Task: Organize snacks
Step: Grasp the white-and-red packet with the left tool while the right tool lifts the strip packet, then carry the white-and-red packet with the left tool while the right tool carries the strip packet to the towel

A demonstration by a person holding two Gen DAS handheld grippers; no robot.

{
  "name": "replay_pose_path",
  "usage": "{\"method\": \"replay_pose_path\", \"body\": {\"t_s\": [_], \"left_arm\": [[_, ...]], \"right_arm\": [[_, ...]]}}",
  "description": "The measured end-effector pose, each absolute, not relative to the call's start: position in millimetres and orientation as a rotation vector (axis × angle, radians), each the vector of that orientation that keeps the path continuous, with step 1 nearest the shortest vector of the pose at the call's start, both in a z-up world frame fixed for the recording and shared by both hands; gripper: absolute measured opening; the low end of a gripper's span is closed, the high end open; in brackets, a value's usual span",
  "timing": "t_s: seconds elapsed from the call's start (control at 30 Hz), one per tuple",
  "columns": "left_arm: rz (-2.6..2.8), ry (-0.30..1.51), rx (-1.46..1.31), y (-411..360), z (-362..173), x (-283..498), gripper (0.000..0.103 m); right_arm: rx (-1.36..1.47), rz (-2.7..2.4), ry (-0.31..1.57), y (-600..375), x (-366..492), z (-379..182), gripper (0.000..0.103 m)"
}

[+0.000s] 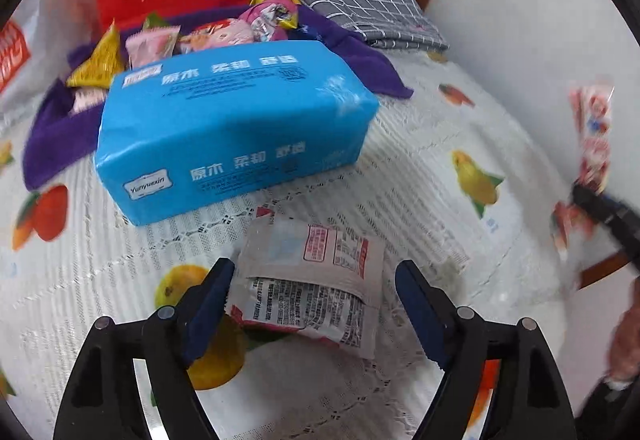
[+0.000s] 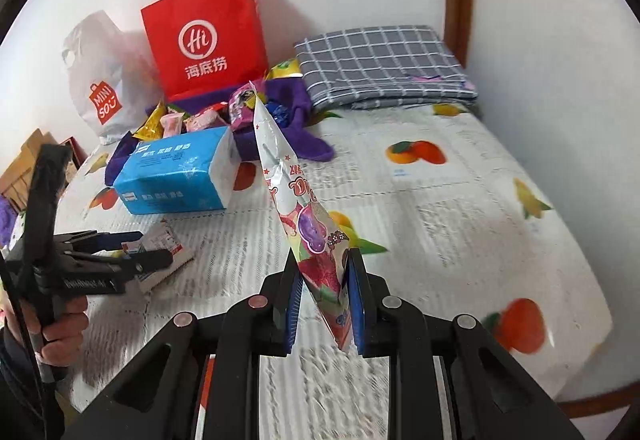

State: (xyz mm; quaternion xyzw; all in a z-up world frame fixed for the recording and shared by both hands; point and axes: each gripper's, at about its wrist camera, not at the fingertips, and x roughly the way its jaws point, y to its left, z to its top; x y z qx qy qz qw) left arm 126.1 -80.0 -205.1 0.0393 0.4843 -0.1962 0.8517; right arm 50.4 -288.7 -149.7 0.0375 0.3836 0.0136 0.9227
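Observation:
My left gripper point(image 1: 314, 272) is open, its jaws on either side of a flat white snack packet point(image 1: 316, 272) that lies on the fruit-print table cover. The same gripper point(image 2: 152, 252) and packet point(image 2: 164, 240) show at the left of the right wrist view. My right gripper point(image 2: 322, 272) is shut on a long silver and pink snack pouch point(image 2: 296, 208) and holds it upright above the table; it also shows at the right edge of the left wrist view point(image 1: 594, 136). Several small snacks point(image 1: 200, 36) lie piled on a purple cloth point(image 1: 56, 132) behind a blue tissue pack point(image 1: 232, 128).
A red paper bag point(image 2: 204, 36) and a white plastic bag point(image 2: 104, 80) stand against the wall. A folded grey checked cloth point(image 2: 384, 64) lies at the back right. The table edge point(image 2: 592, 372) runs along the right.

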Motion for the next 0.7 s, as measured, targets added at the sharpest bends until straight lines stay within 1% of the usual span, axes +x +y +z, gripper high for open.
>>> {"method": "replay_pose_path", "body": {"t_s": [0.07, 0.17, 0.2, 0.23, 0.4, 0.7], "left_arm": [[-0.368, 0.995, 0.158, -91, -208, 116, 0.078], [-0.357, 0.964, 0.178, -94, -207, 106, 0.068], [-0.355, 0.963, 0.175, -92, -205, 106, 0.061], [-0.351, 0.962, 0.174, -91, -204, 105, 0.058], [-0.321, 0.945, 0.172, -82, -198, 95, 0.054], [-0.31, 0.932, 0.065, -63, -179, 88, 0.054]], "right_arm": [[0.09, 0.02, 0.782, -291, 45, -148, 0.021], [0.107, 0.002, 0.774, -293, 40, -144, 0.021], [0.112, 0.001, 0.768, -293, 38, -142, 0.021], [0.119, 0.0, 0.759, -293, 33, -139, 0.021], [0.13, 0.017, 0.733, -285, 17, -130, 0.021], [0.115, 0.048, 0.753, -264, 9, -128, 0.021]]}}
